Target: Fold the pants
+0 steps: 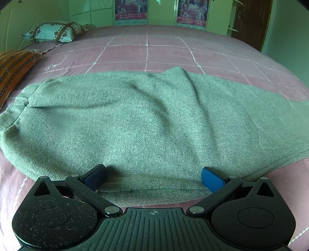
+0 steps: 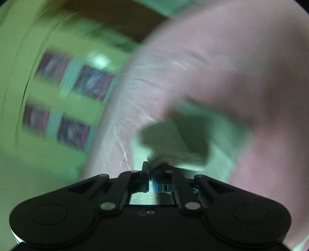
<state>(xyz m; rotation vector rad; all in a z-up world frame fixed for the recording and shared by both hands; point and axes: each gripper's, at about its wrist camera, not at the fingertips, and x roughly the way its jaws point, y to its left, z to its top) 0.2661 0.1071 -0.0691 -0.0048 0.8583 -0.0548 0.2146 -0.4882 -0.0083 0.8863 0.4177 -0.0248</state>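
Note:
Grey-green pants [image 1: 135, 123] lie spread across the pink checked bed [image 1: 146, 50], waist end to the left, leg running off to the right. My left gripper [image 1: 153, 178] is open, its blue pads [image 1: 211, 178] astride the near edge of the pants, which bulges up between them. In the blurred right wrist view my right gripper [image 2: 151, 168] is shut on a piece of the pants [image 2: 179, 139], which hangs bunched in front of it above the bed [image 2: 251, 77].
A heart-patterned pillow [image 1: 54, 31] and an orange striped cushion [image 1: 13, 67] lie at the bed's far left. Wardrobe doors with posters [image 1: 131, 9] stand behind, a brown door [image 1: 251, 21] at right. The right wrist view is motion-blurred.

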